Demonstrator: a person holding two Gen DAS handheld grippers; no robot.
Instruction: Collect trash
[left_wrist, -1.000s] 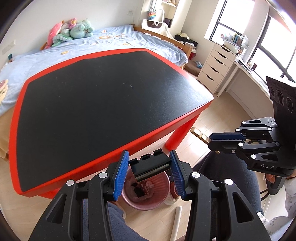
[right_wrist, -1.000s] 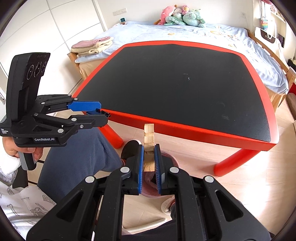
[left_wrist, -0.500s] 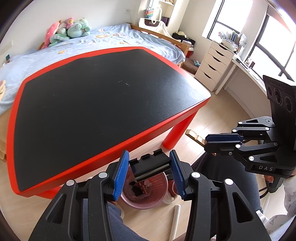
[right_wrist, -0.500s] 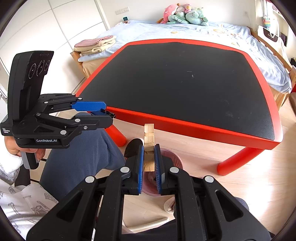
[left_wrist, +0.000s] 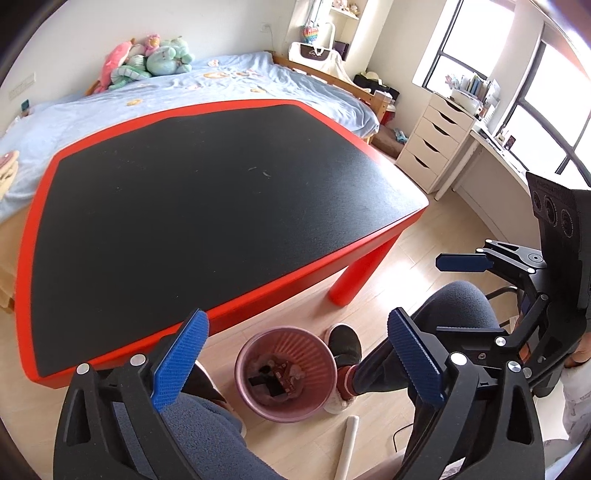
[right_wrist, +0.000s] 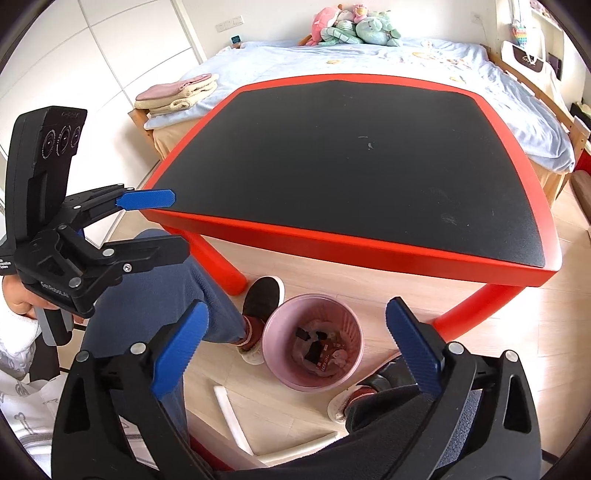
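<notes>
On the far left of the right wrist view, folded towels (right_wrist: 177, 92) sit at the bed's (right_wrist: 424, 62) corner. Below them the left gripper (right_wrist: 162, 225) is held in a hand (right_wrist: 16, 299) above a blue-trousered knee, its jaws spread wide with nothing between them.

In the middle, the red table (left_wrist: 295, 280) with its black top stands in front of the bed, with stuffed toys (left_wrist: 147, 61) piled at the headboard. On the wooden floor just in front of the table sits the pink bin (left_wrist: 286, 374). It holds the trash (left_wrist: 271, 374): dark scraps and a reddish wrapper at the bottom. A dark slipper (left_wrist: 345, 343) rests just beside the bin's rim, and a white tube (left_wrist: 347, 445) lies on the floor near it. The red table leg (left_wrist: 356, 278) stands a little beyond the bin.

In its own view the left gripper (left_wrist: 295, 363) frames the bin from above; the right gripper (right_wrist: 295, 349) does the same, also released and empty.

Further right, the right gripper (left_wrist: 461, 291) hovers over the other knee. Behind it stand a white drawer unit (left_wrist: 437, 142) and a window (left_wrist: 476, 48).
</notes>
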